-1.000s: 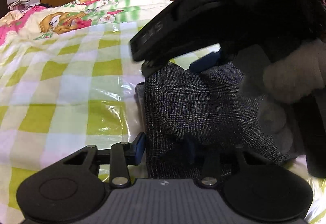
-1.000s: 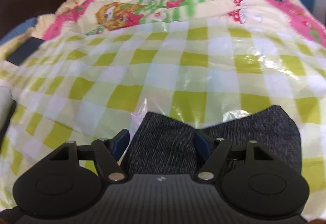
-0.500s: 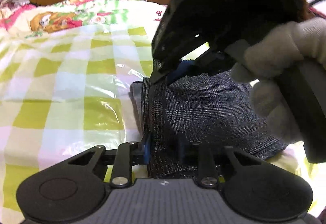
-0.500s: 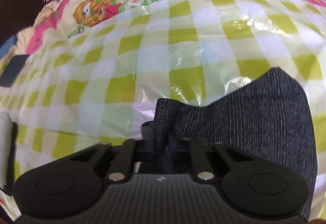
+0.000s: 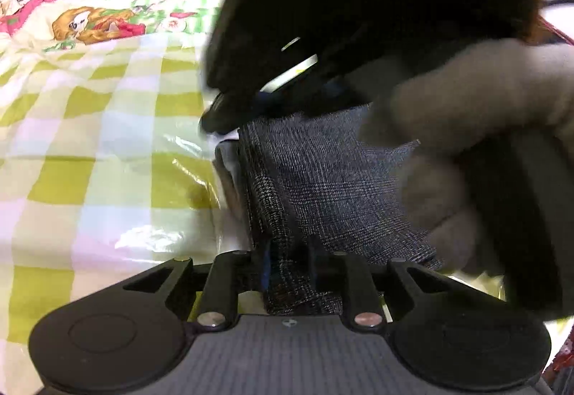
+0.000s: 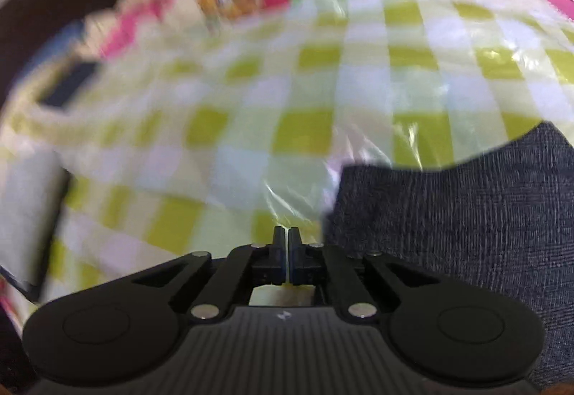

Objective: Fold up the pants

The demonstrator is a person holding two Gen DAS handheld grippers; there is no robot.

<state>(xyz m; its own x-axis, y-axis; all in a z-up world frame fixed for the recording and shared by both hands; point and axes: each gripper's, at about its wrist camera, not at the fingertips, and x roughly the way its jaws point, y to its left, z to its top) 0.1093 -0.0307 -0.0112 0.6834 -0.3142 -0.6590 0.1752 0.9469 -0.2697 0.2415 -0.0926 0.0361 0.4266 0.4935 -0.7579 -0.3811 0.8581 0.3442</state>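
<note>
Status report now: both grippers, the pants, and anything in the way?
Left gripper shut on pants. Right gripper shut, jaws empty, pants beside it on its right. Pants bunched on checkered sheet. Gloved hand crowds left view.

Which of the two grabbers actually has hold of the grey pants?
The left gripper: its jaws pinch a fold of the pants. The right gripper has its jaws shut on nothing, the cloth lying beside it.
</note>
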